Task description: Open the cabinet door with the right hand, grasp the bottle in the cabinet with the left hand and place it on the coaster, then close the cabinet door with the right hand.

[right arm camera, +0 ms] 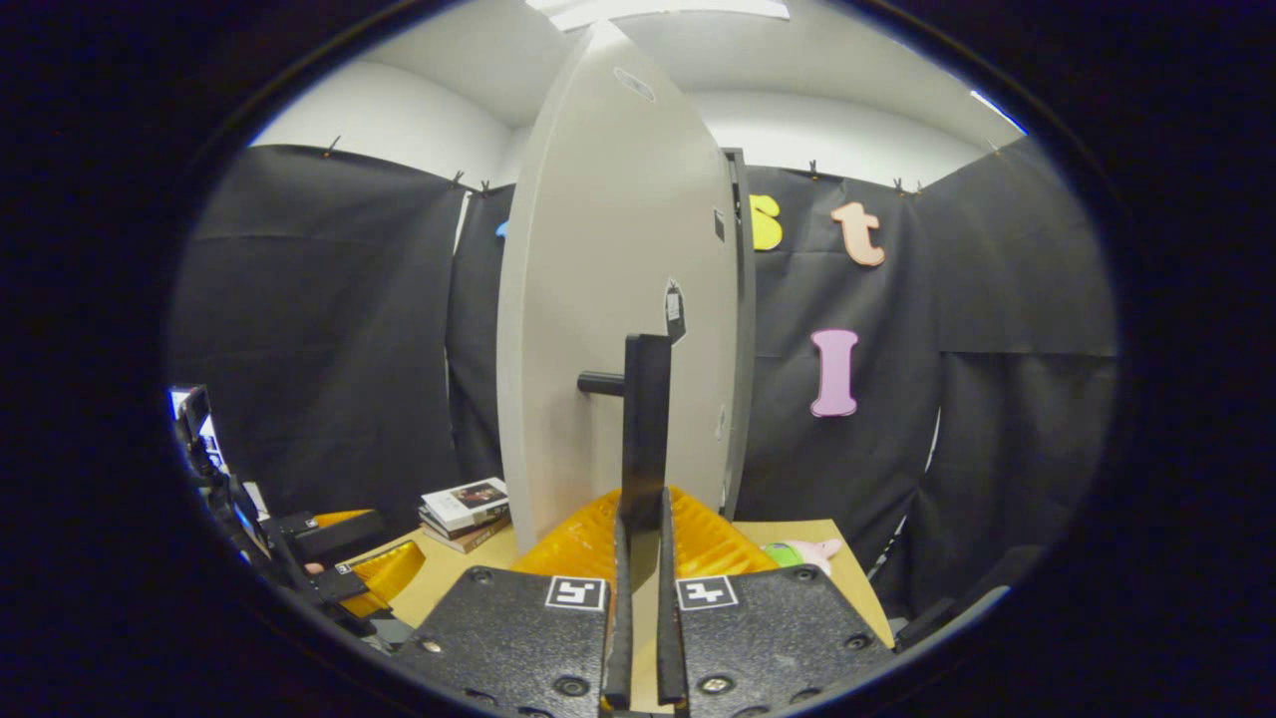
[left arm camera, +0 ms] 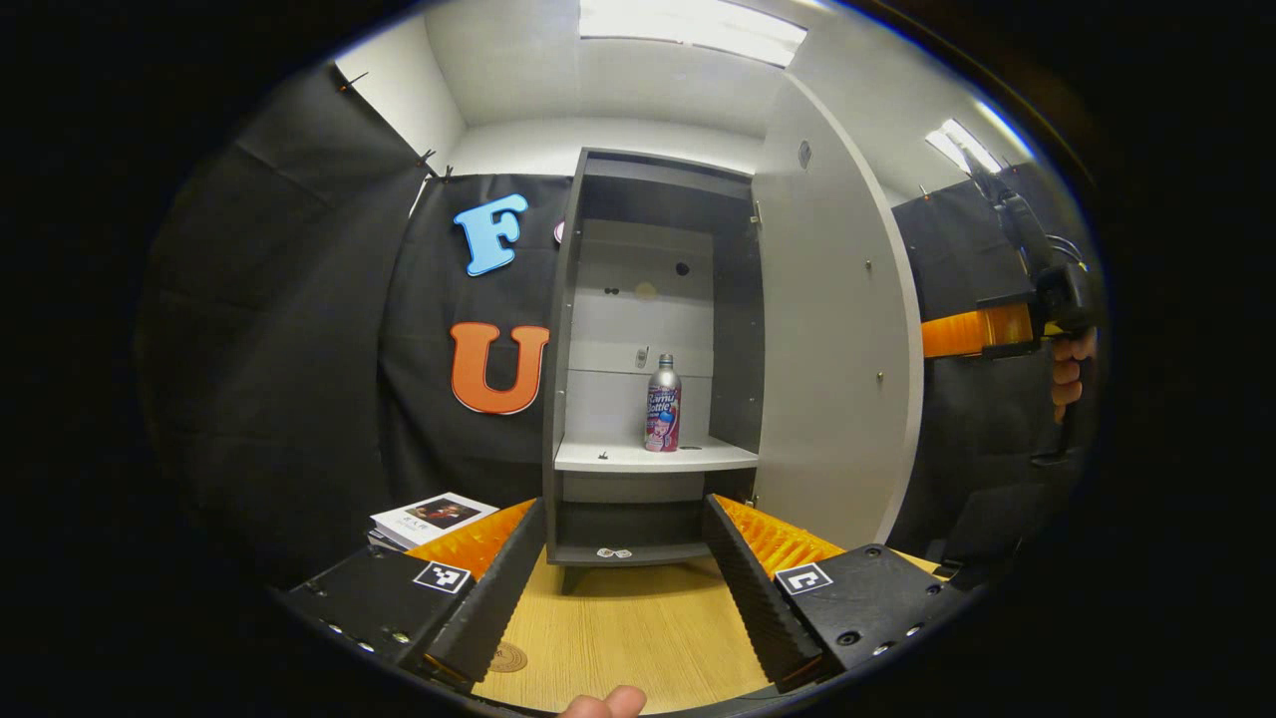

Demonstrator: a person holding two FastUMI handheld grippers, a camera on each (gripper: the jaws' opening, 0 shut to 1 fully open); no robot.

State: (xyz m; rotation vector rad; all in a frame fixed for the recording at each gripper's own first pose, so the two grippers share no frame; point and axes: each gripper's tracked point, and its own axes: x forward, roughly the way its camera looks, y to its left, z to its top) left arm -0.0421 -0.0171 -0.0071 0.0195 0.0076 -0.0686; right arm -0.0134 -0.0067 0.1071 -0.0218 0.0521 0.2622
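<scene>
The grey cabinet [left arm camera: 653,349] stands on the wooden table with its door [left arm camera: 832,349] swung wide to the right. A silver bottle [left arm camera: 663,404] with a pink label stands upright on the middle shelf [left arm camera: 653,457]. My left gripper [left arm camera: 626,583] is open, low over the table in front of the cabinet and well short of the bottle. A round coaster [left arm camera: 506,656] lies on the table by its left finger. In the right gripper view my right gripper [right arm camera: 638,558] is shut on the door's black vertical handle [right arm camera: 646,419].
A stack of books [left arm camera: 434,519] lies on the table left of the cabinet. A small pink and green toy [right arm camera: 802,551] rests on the table [right arm camera: 459,573] behind the open door. Black cloth walls close in on all sides.
</scene>
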